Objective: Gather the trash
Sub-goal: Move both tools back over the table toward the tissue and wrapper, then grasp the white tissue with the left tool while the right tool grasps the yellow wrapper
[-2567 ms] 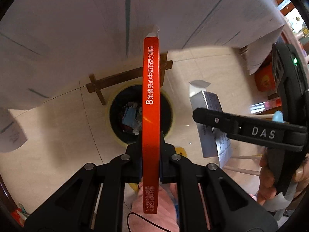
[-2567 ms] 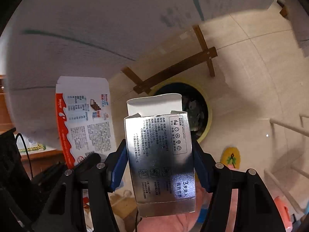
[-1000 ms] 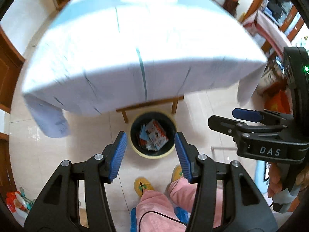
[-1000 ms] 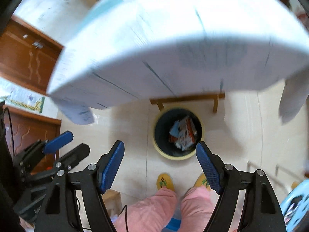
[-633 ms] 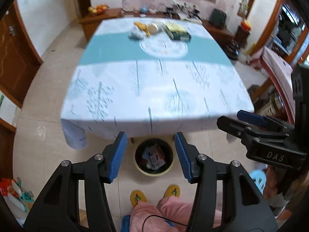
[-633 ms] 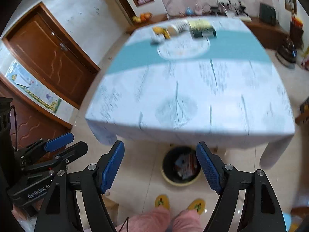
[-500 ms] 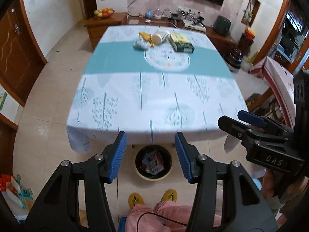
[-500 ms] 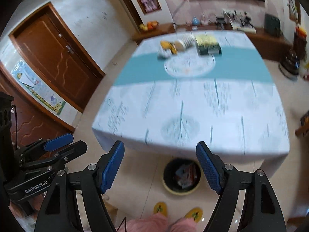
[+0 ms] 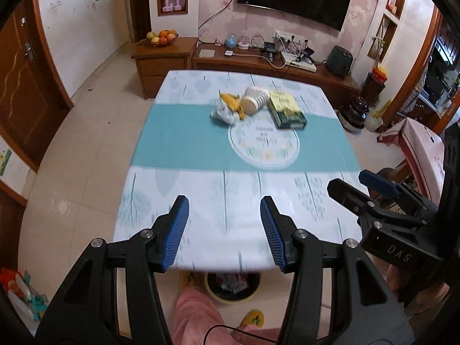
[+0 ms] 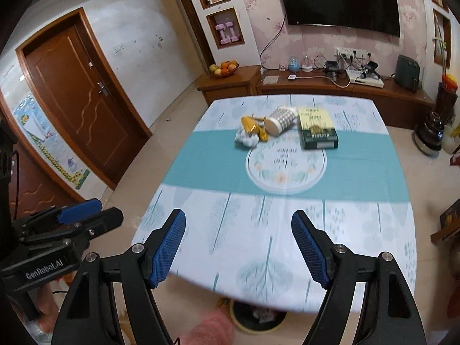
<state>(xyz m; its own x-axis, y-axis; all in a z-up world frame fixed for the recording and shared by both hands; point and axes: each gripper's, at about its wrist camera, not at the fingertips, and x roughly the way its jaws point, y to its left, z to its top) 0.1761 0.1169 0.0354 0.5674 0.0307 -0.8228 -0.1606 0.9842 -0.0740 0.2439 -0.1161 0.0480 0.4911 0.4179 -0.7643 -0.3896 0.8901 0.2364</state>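
You had the table point(image 9: 201, 201) ahead, trash bin point(image 9: 230, 296) under its near edge at 6 o'clock. Trash at 12 o'clock: cup point(image 9: 254, 100), wrappers point(image 9: 228, 109). Left gripper point(image 9: 224, 224) and right gripper point(image 10: 238, 244) gaped apart, empty.

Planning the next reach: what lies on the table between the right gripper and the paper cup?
Nothing solid: from the right gripper to the paper cup the right wrist view shows only bare tablecloth, its teal band and round printed motif.

A wall-mounted black flat television point(image 10: 340, 1) hung above a long wooden cabinet point(image 10: 339, 89); a bowl of fruit point(image 10: 225, 68) sat nearby.
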